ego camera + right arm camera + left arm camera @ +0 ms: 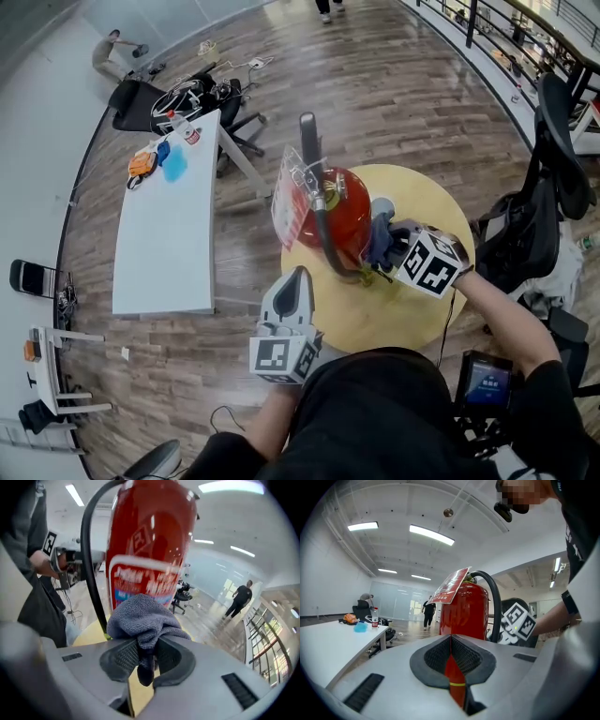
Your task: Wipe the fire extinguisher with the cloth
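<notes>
A red fire extinguisher (336,217) with a black hose (325,242) and a hanging tag (291,195) stands upright on the round yellow table (412,309). My right gripper (397,249) is shut on a grey-blue cloth (381,238) and holds it against the extinguisher's right side. In the right gripper view the cloth (140,619) bunches out of the jaws right in front of the cylinder (149,550). My left gripper (298,278) hovers off the table's left edge, shut with nothing in it; the extinguisher (464,611) stands ahead of it.
A long white table (169,225) with a bottle, a blue item and an orange item stands at the left. Black office chairs (553,159) are at the right and behind the white table. A railing (497,37) runs along the upper right. People stand far off.
</notes>
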A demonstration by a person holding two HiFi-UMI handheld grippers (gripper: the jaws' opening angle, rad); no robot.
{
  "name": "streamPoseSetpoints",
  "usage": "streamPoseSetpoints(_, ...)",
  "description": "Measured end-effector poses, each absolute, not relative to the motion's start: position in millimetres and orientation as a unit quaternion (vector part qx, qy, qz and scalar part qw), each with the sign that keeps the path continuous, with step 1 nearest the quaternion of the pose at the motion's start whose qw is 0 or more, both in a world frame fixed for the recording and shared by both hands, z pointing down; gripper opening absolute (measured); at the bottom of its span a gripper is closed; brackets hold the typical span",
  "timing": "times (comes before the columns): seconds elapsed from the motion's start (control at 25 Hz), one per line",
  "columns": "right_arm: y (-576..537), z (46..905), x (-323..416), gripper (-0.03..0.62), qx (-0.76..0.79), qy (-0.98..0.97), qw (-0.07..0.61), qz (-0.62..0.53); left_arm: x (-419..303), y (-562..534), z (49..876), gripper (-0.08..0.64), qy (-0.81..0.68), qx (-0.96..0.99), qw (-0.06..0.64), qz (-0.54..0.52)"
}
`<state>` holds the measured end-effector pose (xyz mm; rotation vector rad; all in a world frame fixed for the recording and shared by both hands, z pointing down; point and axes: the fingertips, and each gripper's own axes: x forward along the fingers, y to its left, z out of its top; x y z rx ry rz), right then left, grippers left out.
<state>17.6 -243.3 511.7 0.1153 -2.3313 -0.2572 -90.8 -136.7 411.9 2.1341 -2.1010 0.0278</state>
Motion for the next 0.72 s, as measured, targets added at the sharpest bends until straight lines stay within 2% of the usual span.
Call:
streamPoseSetpoints(0.16, -263, 391, 8, 0.083, 0.091, -0.926, 0.300, -0.211, -89, -138, 413, 0.023, -0.695, 0.715, 0.073, 0.007)
streamPoseSetpoints(0.36, -253, 290, 1, 0.083, 0.116, -0.882, 0.253, -0.379, -85, -137, 411, 0.023, -0.689, 0.721, 0.074, 0.006)
streamPoseSetpoints(0.44, -245, 273, -9, 0.083, 0.111, -0.876, 0.241, -0.403, -86, -139, 409, 0.023, -0.688, 0.722, 0.074, 0.004)
streamPoseSetpoints(0.6, -237, 270, -15, 0.080, 0.121, -0.834, 0.271, -0.465, -87, -138, 401, 0.023, -0.689, 0.721, 0.070, -0.001)
streamPoseSetpoints(0.72, -214, 270, -10, 0.078, 0.120, -0.851, 0.261, -0.440, -89, -138, 404, 0.023, -0.690, 0.720, 0.073, -0.001)
